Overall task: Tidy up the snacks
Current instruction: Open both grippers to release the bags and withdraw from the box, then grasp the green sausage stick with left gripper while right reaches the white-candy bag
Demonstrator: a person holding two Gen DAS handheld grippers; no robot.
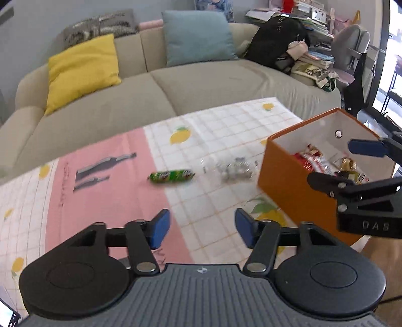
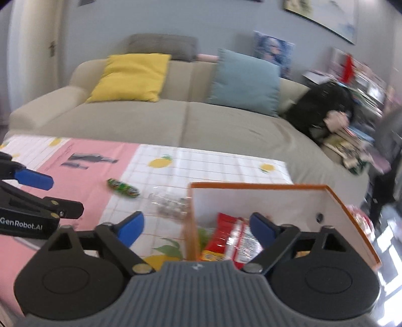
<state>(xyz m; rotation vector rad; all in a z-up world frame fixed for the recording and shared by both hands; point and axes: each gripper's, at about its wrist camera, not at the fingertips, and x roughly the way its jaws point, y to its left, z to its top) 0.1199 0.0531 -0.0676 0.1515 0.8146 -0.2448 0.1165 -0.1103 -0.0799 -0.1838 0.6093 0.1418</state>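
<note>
Grey-blue wall point(image 2: 226, 22) behind a beige sofa point(image 1: 155, 100). On the sofa: yellow cushion point(image 1: 83, 70), pale blue cushion point(image 1: 198, 37), striped grey cushion point(image 1: 100, 27) on the backrest, black bag point(image 1: 273, 42) at the right end. Framed picture point(image 2: 324, 15) on the wall, upper right. Stacked books and papers point(image 1: 314, 20) beyond the bag. Grey chair point(image 1: 351, 47) beside them. Bright daylight from a window point(image 1: 394, 63) at far right. Wooden floor point(image 1: 379, 251) lower right.

Green snack roll point(image 1: 171, 176) beside orange box point(image 1: 284, 181)
</note>
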